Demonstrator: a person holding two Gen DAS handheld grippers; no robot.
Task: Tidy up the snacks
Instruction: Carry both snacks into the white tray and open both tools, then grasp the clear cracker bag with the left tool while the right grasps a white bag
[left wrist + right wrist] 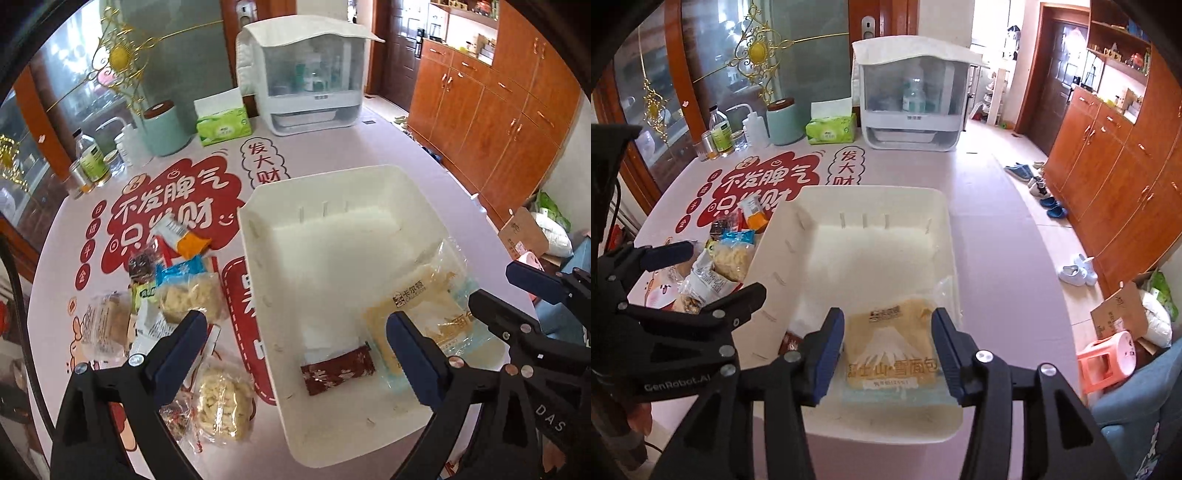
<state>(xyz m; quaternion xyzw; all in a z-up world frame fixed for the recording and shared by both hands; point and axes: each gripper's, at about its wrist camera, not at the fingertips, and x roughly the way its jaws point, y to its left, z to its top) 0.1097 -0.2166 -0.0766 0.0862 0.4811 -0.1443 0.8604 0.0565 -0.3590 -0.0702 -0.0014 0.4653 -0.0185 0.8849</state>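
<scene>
We are in a home, in its dining or living area. The worktop (979,206) wears a pink cover printed with red cartoon slogans, and along its far edge stand a green tissue pack (832,129), a mint canister (782,121) and a white cup cabinet (911,94) with a see-through front. Beside us runs a wall of orange-brown wooden cupboards (1108,177), with slippers and shoes (1039,192) on the tiled floor (1008,147), a pink plastic stool (1108,360), and a dark wooden door (1060,77) beyond.
</scene>
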